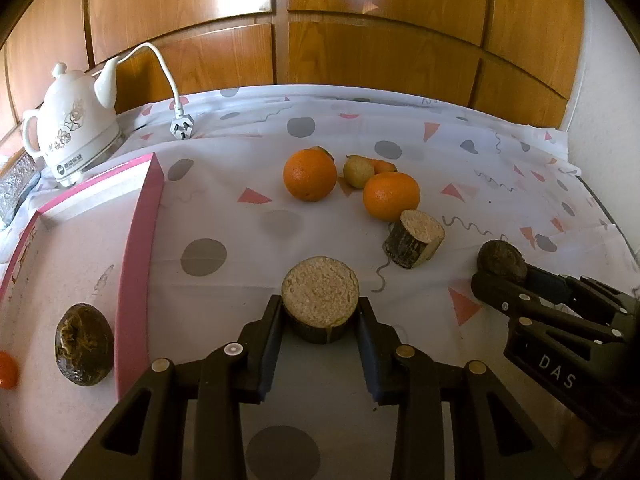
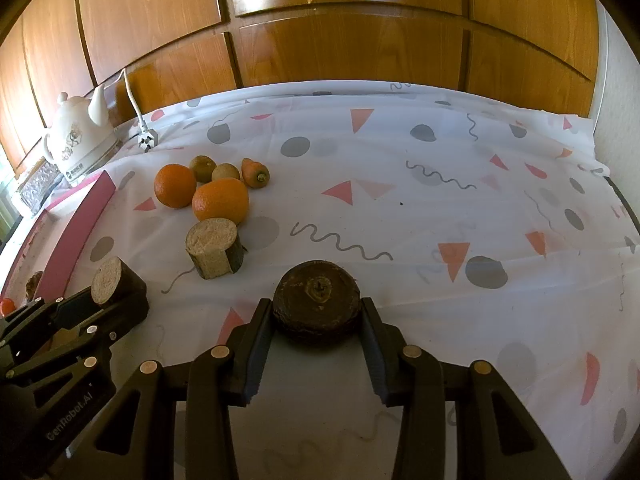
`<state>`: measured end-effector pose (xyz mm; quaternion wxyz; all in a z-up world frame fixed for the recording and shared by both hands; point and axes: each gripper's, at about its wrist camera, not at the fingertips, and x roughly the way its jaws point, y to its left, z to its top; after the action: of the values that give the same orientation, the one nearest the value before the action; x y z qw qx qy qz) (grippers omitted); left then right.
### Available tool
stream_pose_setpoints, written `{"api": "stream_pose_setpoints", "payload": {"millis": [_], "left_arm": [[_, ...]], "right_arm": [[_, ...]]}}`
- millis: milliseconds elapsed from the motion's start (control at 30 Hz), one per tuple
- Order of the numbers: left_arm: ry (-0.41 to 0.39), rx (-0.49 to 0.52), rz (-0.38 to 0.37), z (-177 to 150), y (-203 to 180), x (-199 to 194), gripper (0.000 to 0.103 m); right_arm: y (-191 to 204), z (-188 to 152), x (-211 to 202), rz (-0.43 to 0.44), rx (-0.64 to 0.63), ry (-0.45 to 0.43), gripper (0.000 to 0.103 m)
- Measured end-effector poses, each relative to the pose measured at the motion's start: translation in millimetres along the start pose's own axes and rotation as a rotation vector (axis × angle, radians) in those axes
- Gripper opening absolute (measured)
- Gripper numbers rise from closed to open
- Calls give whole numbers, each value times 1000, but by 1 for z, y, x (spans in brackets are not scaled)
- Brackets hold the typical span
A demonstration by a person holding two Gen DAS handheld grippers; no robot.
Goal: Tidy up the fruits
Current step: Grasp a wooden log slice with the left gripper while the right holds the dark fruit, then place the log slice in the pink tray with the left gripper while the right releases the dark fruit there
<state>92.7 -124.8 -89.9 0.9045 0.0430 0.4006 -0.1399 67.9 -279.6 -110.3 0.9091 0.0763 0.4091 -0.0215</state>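
1. Where the pink-rimmed tray [image 1: 140, 256] lies at the left of the table [image 1: 248, 240], a dark round fruit [image 1: 83, 350] rests inside it.
2. The left gripper [image 1: 320, 316] pinches a short log-like cut piece [image 1: 320, 294], pale face up.
3. Two oranges [image 1: 310, 175], a second cut piece [image 1: 416, 238] and small fruits sit behind.
4. The right gripper [image 2: 318, 312] clamps a dark brown round fruit [image 2: 316, 300].
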Motion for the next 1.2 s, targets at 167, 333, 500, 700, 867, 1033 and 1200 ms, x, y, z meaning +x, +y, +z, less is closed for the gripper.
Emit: {"api": "stream_pose_setpoints", "payload": {"millis": [167,333,500,700,867,1033,1200], "left_arm": [[-6,3,0,-1,0,0,35],[-9,2,-3,-1,1,0,35],[-10,1,-5,-1,1,-1,35],[-8,0,-6,-1,1,-1,35],[19,15,-22,2,0,-8,35],[-8,-27,-70,8,16,-39,35],[-25,-104,-29,11,48,-62,35]], "right_arm": [[0,0,0,-2,-2,0,44],[0,0,0,-2,-2,0,44],[0,0,-1,-3,-2,0,44],[1,0,-1,-3,-3,-1,44],[1,0,-1,-3,-3,-2,43],[2,0,0,-8,-8,1,43],[8,3,-3,-28,-47,18,42]]}}
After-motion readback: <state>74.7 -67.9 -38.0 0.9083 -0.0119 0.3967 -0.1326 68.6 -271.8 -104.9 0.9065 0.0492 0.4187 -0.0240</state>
